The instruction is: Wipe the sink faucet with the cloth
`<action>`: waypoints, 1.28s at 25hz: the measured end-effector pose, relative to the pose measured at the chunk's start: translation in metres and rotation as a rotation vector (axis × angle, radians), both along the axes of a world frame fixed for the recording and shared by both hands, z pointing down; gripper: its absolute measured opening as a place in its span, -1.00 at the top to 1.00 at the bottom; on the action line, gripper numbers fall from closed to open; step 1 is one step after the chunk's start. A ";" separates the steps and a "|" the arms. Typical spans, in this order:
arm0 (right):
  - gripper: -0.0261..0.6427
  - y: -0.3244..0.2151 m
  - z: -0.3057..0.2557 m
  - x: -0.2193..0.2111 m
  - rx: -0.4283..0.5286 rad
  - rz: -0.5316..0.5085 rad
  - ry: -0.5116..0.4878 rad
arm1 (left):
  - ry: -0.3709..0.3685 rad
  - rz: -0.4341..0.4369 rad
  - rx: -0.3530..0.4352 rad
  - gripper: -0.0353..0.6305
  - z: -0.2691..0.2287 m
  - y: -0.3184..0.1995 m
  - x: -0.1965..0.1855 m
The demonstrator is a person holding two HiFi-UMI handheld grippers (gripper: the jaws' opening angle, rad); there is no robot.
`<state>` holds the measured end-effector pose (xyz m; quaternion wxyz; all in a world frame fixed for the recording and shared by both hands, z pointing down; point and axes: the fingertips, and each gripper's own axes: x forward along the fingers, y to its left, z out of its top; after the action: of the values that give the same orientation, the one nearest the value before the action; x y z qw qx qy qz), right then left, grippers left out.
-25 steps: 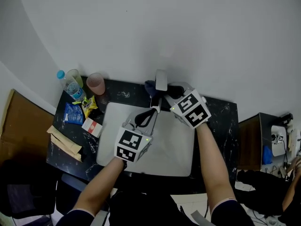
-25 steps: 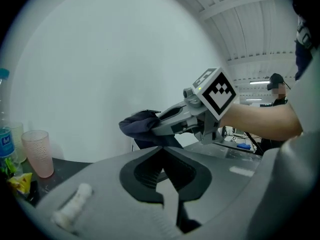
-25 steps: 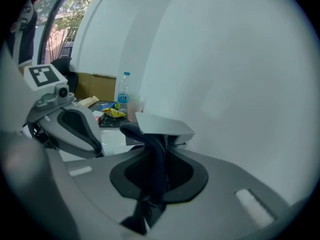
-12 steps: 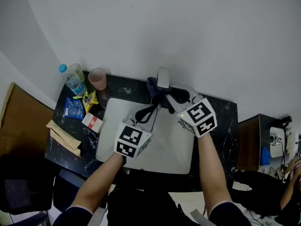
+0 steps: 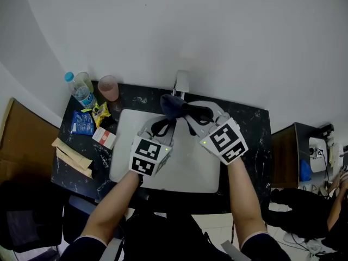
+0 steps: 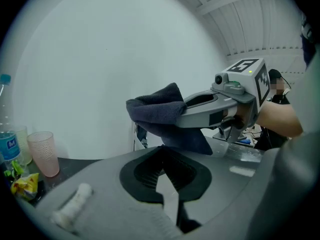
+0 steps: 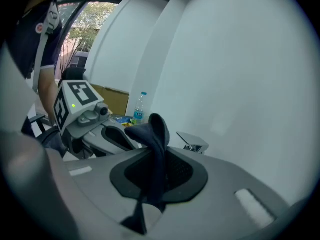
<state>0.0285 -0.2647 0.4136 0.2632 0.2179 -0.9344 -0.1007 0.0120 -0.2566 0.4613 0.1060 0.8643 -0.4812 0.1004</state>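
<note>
A chrome faucet stands at the back rim of the white sink. A dark blue cloth hangs bunched just in front of the faucet, over the basin. My right gripper is shut on the cloth, which runs down between its pads. The faucet's spout shows just beyond that cloth. My left gripper is shut with nothing in it and sits directly below the cloth, over the basin's back left. In the left gripper view the right gripper crosses from the right, and the faucet is mostly hidden.
On the dark counter left of the sink stand a water bottle, a clear glass and a pink cup. Snack packets, a small box and brown paper lie nearer the front.
The right gripper has drawn back a little from the faucet, bringing the cloth over the basin. The left gripper has moved up under the cloth.
</note>
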 end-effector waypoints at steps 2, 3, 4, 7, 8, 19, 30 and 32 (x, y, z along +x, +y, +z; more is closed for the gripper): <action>0.77 0.000 0.008 -0.001 0.019 -0.002 0.055 | -0.006 0.000 -0.010 0.89 0.003 0.003 -0.001; 0.77 -0.002 0.012 -0.001 0.026 0.001 0.077 | -0.007 0.000 -0.012 0.89 0.003 0.005 -0.001; 0.77 -0.006 0.016 -0.001 0.030 0.009 0.093 | -0.007 0.001 -0.013 0.89 0.003 0.007 -0.001; 0.77 -0.025 0.026 0.002 0.027 0.059 0.121 | -0.009 0.001 -0.015 0.89 0.004 0.011 -0.003; 0.77 -0.034 0.030 0.004 0.025 0.084 0.129 | -0.009 0.001 -0.017 0.89 0.004 0.012 -0.004; 0.77 -0.064 0.044 -0.001 0.236 0.033 0.446 | 0.003 0.011 -0.038 0.89 0.011 0.014 -0.005; 0.77 0.004 0.056 -0.009 0.135 -0.127 0.461 | -0.017 -0.011 -0.071 0.89 0.015 0.023 -0.017; 0.77 0.013 0.055 -0.008 0.118 -0.129 0.444 | -0.023 -0.015 -0.079 0.89 0.018 0.026 -0.020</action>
<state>0.0200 -0.2518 0.4688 0.4418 0.1452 -0.8582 -0.2173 -0.0080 -0.2307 0.4789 0.1355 0.8546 -0.4845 0.1284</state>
